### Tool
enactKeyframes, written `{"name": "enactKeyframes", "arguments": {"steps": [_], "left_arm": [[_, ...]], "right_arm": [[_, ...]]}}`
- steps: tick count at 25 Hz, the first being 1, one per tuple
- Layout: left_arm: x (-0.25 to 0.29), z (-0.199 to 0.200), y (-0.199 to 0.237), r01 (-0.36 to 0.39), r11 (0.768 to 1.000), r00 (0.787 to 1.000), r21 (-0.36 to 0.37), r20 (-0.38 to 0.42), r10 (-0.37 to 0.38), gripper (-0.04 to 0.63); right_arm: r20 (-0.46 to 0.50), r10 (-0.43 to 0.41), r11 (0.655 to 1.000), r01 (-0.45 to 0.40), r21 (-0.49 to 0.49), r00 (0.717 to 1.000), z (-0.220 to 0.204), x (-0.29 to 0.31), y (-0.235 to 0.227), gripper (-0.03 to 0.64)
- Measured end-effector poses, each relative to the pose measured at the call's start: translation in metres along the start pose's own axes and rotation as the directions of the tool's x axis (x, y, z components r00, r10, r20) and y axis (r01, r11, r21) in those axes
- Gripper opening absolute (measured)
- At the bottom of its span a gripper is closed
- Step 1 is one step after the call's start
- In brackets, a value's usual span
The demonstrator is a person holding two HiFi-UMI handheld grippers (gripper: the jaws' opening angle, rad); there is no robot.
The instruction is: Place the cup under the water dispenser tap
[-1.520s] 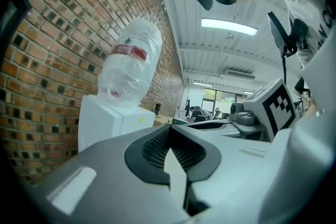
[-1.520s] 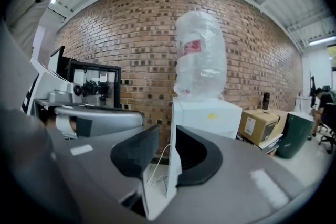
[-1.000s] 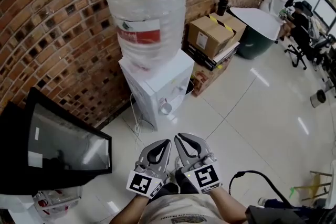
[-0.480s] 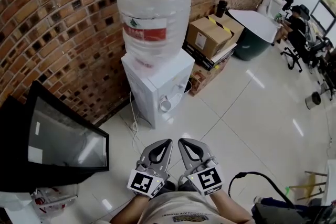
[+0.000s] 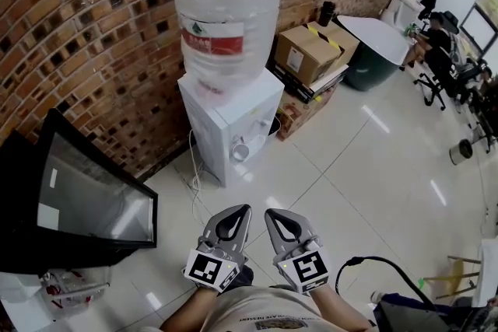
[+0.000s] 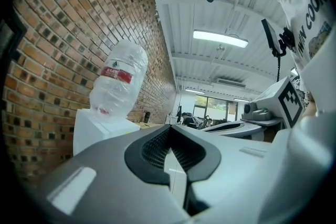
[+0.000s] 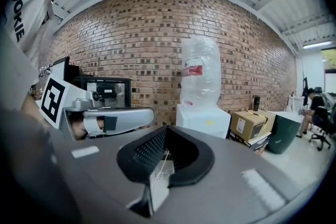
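A white water dispenser with a big clear bottle on top stands against the brick wall. A small clear cup sits at its front, in the tap recess. My left gripper and right gripper hang side by side low in the head view, a stretch of floor short of the dispenser. Both are shut with nothing in them. The left gripper view has its jaws meeting, with the bottle to the left. In the right gripper view the jaws are closed and the dispenser is ahead.
A black screen leans at the left. Cardboard boxes and a dark green bin under a round white top stand right of the dispenser. A black cable lies on the tiled floor. Office chairs are far right.
Both grippers stay shut and side by side. They have drifted slightly left in the head view, and the dispenser sits a little farther off.
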State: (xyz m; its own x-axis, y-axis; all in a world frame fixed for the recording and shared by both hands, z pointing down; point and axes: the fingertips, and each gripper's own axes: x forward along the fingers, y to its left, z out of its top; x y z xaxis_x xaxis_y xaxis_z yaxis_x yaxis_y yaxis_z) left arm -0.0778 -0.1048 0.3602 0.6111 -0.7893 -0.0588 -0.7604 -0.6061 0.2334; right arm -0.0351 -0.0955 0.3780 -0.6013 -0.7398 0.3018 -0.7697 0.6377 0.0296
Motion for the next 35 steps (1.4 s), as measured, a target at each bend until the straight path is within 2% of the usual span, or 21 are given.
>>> {"name": "enactKeyframes", "arguments": {"steps": [6, 15, 24, 35], "left_arm": [[-0.013, 0.001, -0.039, 0.005, 0.999, 1.000, 0.038, -0.001, -0.005, 0.003], [-0.048, -0.009, -0.121, 0.001, 0.997, 1.000, 0.082, 0.008, -0.002, 0.003], [-0.098, -0.022, -0.204, -0.015, 0.992, 1.000, 0.124, 0.008, 0.014, 0.003], [-0.149, -0.016, -0.257, -0.023, 0.988, 1.000, 0.153, 0.002, 0.023, 0.003]], "right_arm": [[0.035, -0.011, 1.000, 0.010, 0.018, 0.999, -0.011, -0.041, 0.003, 0.006], [0.081, -0.023, 0.999, 0.020, 0.042, 0.996, -0.038, -0.129, 0.018, 0.006], [0.142, 0.010, 0.999, -0.017, 0.044, 0.990, -0.054, -0.207, 0.054, 0.006], [0.170, 0.049, 0.997, -0.058, 0.045, 0.984, -0.054, -0.259, 0.097, 0.005]]}}
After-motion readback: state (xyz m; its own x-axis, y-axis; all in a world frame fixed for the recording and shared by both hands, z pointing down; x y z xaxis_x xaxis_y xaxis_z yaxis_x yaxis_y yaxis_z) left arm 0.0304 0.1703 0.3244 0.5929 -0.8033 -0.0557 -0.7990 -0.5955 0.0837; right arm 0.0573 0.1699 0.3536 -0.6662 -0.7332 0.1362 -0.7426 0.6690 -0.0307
